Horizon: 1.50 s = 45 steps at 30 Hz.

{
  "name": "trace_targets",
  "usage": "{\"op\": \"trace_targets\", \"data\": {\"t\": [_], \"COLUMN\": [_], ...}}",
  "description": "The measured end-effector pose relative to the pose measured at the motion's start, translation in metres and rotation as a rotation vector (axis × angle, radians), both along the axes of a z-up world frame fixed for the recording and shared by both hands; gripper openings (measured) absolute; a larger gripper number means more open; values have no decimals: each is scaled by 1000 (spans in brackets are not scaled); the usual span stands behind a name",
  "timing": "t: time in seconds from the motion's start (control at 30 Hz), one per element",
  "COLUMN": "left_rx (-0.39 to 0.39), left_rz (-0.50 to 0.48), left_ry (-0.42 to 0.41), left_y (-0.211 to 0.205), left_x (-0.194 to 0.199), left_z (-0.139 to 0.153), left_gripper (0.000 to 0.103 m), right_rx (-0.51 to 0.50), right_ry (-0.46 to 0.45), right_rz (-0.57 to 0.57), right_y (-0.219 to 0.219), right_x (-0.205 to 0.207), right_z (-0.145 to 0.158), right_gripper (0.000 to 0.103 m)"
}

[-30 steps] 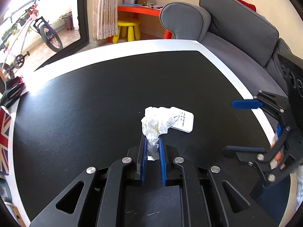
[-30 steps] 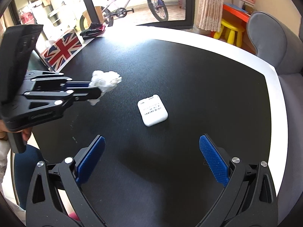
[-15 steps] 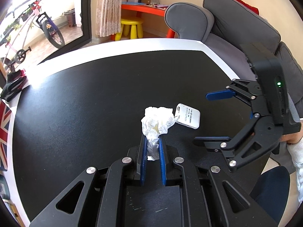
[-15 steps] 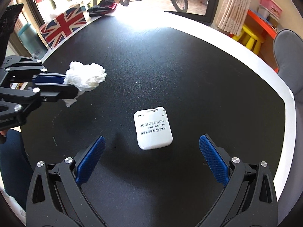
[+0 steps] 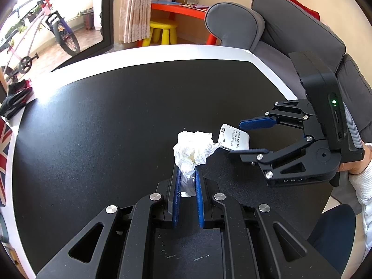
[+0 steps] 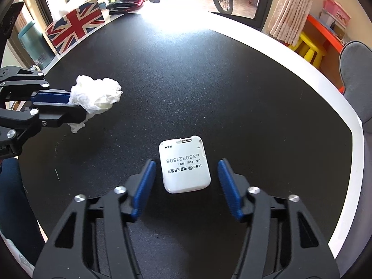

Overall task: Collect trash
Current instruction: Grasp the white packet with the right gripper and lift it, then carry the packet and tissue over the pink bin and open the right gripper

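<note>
Left claw (image 5: 186,181) pinched on tissue (image 5: 193,148), wad bulging past the tips, held clear of the worktop (image 5: 104,127). Right claw (image 6: 184,181) closing, pads not yet touching the card (image 6: 184,166) lying flat between them on the worktop. Card just right of the tissue from the left claw. Beyond, sofa (image 5: 290,30) and stool (image 5: 162,32).
</note>
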<state>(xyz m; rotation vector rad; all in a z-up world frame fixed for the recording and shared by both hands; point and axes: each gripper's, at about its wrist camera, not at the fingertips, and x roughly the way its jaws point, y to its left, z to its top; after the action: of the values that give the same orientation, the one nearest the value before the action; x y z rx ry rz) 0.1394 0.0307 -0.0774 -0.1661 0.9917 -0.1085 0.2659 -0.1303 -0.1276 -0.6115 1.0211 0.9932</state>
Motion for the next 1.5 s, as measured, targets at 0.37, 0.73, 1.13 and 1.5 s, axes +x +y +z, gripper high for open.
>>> {"op": "trace_targets", "data": {"t": [0.37,0.73,1.13,1.5], "left_rx": [6,15,21,2], "left_rz": [-7,-38,-84,-109], "left_ry": [-8,-57,-104,-79], "left_y": [-7,-32,-69,-93], "left_x": [-12,-64,-131,-176], "left_z": [6,34,55,39], "left_gripper": [12,12,12,12], "right_rx": [55,140,223,243], "right_ry": [-18,-47,-72,-39], "right_rz": [-48,-146,-151,-149], "right_y": [-12,-67,-122,-158], "right_x": [-18,-82,-164,-223], "right_z": [15,66,107,98], "right_gripper": [41,41,41,41]}}
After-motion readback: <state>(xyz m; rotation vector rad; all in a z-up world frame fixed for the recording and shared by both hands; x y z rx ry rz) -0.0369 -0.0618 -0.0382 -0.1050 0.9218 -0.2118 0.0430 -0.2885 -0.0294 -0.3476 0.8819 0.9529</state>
